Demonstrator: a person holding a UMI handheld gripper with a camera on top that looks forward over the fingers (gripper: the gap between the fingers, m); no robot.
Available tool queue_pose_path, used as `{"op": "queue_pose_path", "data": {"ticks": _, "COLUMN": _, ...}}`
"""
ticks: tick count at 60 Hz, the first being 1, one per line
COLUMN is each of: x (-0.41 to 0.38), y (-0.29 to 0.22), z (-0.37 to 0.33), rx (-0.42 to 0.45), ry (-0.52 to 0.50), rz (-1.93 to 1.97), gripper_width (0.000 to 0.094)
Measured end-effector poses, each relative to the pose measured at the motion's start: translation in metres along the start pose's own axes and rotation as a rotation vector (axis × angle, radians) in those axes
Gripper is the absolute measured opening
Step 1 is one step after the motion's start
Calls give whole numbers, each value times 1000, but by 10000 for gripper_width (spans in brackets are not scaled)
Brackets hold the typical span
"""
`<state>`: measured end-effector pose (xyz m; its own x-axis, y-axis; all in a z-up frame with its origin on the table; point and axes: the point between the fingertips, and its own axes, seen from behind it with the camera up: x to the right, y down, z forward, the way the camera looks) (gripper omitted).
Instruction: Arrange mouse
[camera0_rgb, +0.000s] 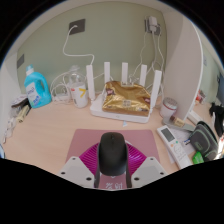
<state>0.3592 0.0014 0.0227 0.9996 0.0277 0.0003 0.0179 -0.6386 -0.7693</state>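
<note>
A black computer mouse (112, 150) sits between my gripper's (112, 172) two fingers. The magenta pads (84, 160) press against both of its sides, so the gripper is shut on it. The mouse points away from me toward the back of the wooden desk (55, 130). A flat mauve mat (92, 136) lies on the desk just below and beyond the mouse. I cannot tell whether the mouse touches it. The rear of the mouse is hidden between the fingers.
A white router with upright antennas (108, 78) and a gold bag (126, 97) stand at the back. A blue bottle (38, 88) and white jar (78, 94) are at the back left. A white remote-like device (178, 148) and dark items (205, 138) lie right.
</note>
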Motion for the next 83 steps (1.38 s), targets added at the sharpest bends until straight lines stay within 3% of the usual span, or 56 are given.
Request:
{"op": "queue_pose_path", "data": {"ticks": 7, "x": 11, "y": 25, "z": 18, "rx": -51, "ry": 2, "rz": 12, "gripper_width": 378}}
{"op": "queue_pose_path", "data": {"ticks": 16, "x": 12, "y": 29, "z": 17, "rx": -60, "ry": -2, "rz": -3, "gripper_width": 493}}
{"op": "queue_pose_path", "data": {"ticks": 18, "x": 13, "y": 30, "z": 13, "rx": -63, "ry": 7, "rz": 3, "gripper_width": 559}}
{"op": "queue_pose_path", "data": {"ticks": 23, "x": 15, "y": 21, "z": -5, "rx": -39, "ry": 35, "rz": -15, "gripper_width": 866}}
{"op": "queue_pose_path", "data": {"ticks": 26, "x": 15, "y": 14, "z": -19, "rx": -20, "ry": 52, "rz": -30, "gripper_width": 827}}
{"op": "queue_pose_path", "data": {"ticks": 42, "x": 4, "y": -4, "z": -131, "rx": 31, "ry": 134, "rz": -32, "gripper_width": 852}}
{"op": "queue_pose_path", "data": {"ticks": 58, "x": -12, "y": 10, "z": -222, "rx": 67, "ry": 186, "rz": -45, "gripper_width": 848}}
{"op": "queue_pose_path", "data": {"ticks": 83, "x": -23, "y": 27, "z": -265, "rx": 91, "ry": 187, "rz": -83, "gripper_width": 846}}
